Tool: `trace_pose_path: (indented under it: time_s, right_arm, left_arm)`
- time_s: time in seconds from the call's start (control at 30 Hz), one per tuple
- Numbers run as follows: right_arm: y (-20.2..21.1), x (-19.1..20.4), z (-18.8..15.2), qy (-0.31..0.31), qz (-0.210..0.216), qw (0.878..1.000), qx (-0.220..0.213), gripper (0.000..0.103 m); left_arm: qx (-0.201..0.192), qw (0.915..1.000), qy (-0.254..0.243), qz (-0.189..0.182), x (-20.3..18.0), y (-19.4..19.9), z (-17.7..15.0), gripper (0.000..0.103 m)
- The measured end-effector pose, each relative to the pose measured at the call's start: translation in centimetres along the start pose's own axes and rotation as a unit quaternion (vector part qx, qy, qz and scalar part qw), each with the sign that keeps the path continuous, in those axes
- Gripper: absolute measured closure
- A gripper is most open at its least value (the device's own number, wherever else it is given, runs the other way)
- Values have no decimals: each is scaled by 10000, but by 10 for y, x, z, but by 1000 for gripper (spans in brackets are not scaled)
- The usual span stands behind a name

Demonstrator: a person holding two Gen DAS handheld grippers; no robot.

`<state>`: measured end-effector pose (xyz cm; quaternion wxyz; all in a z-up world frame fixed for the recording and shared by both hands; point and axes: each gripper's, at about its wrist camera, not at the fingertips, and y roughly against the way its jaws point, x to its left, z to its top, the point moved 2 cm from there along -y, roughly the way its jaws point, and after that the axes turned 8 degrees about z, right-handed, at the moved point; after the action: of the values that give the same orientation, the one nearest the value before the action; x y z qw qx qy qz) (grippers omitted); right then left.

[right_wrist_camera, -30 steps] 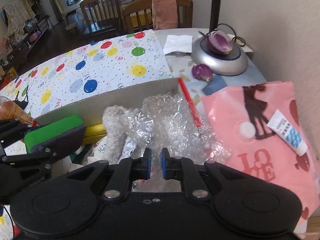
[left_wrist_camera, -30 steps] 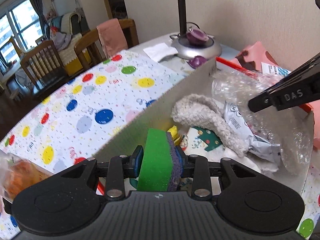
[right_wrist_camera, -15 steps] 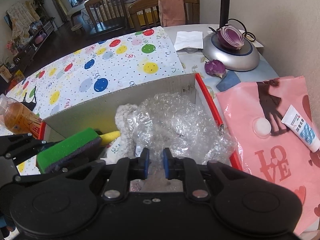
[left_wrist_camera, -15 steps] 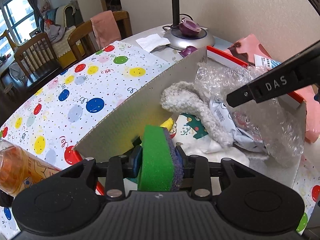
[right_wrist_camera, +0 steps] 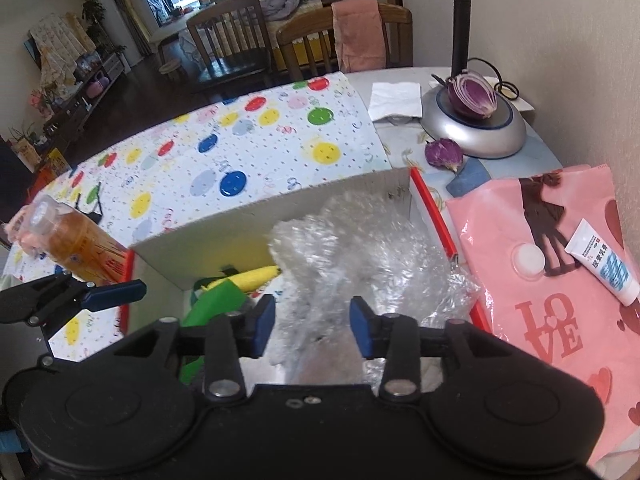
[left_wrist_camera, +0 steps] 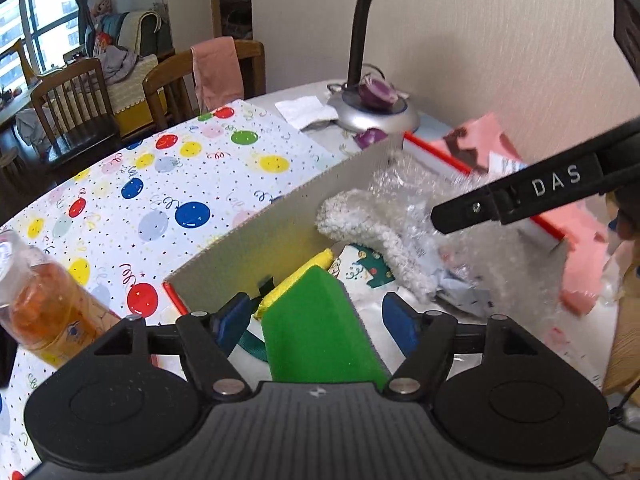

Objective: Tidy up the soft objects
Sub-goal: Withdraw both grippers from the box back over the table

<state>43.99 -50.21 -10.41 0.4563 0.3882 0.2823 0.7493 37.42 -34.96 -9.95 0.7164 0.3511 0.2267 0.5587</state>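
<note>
Left wrist view: left gripper [left_wrist_camera: 316,318] jaws have just been opening; the green sponge [left_wrist_camera: 320,336] sits between them, pads clear of its sides, inside the cardboard box [left_wrist_camera: 256,248] beside a yellow sponge [left_wrist_camera: 298,280] and a fluffy white cloth [left_wrist_camera: 368,224]. Right wrist view: right gripper [right_wrist_camera: 312,320] jaws have likewise just been opening, standing apart over the bubble wrap [right_wrist_camera: 360,248] in the box, not pressing it. Orange bottle [right_wrist_camera: 76,240] lies outside the box on the balloon-print cloth [right_wrist_camera: 256,152]
</note>
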Motion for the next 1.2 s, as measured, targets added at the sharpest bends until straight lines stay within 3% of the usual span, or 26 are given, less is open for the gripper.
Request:
trace_pose_path:
  time_s: [0.33, 0.67, 1.2]
  right_arm:
    - [36, 37, -6, 37, 255, 9992, -318, 48]
    - [60, 107, -12, 213, 481, 9967, -618, 41]
    - [25, 261, -18, 766, 913, 9917, -482, 35]
  left_arm:
    - [-560, 9976, 288, -277, 36, 62, -2, 31]
    - [-791, 9950, 575, -201, 102, 118, -23, 31]
    - [-902, 9889, 1150, 280, 243, 173, -78, 31]
